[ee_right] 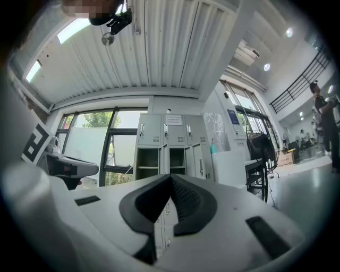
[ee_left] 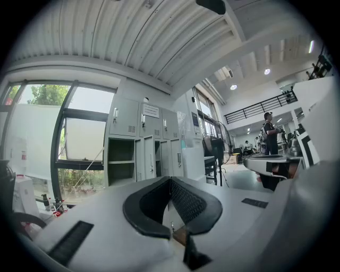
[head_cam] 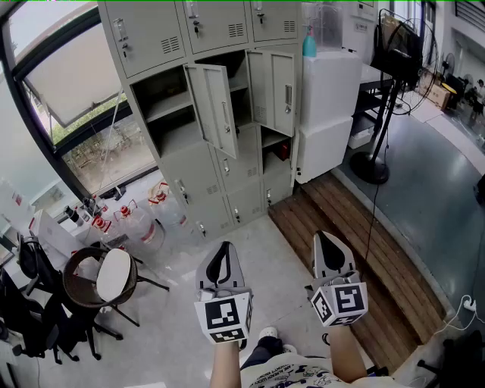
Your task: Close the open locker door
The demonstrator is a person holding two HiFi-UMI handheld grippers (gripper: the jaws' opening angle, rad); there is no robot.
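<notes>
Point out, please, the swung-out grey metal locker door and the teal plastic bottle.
swung-out grey metal locker door [head_cam: 212, 106], head view, middle of its panel.
teal plastic bottle [head_cam: 309, 45], head view, its body.

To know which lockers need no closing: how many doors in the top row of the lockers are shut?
3. Left door, middle door and right door stand side by side in the head view; its upper edge cuts them off, but no fourth column shows.

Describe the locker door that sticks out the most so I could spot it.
Find the grey locker bank beside the big window. In its second row from the top, one tall door swings out toward the room, baring a shelved compartment on its left. The doors above and below it lie flush and shut.
</notes>
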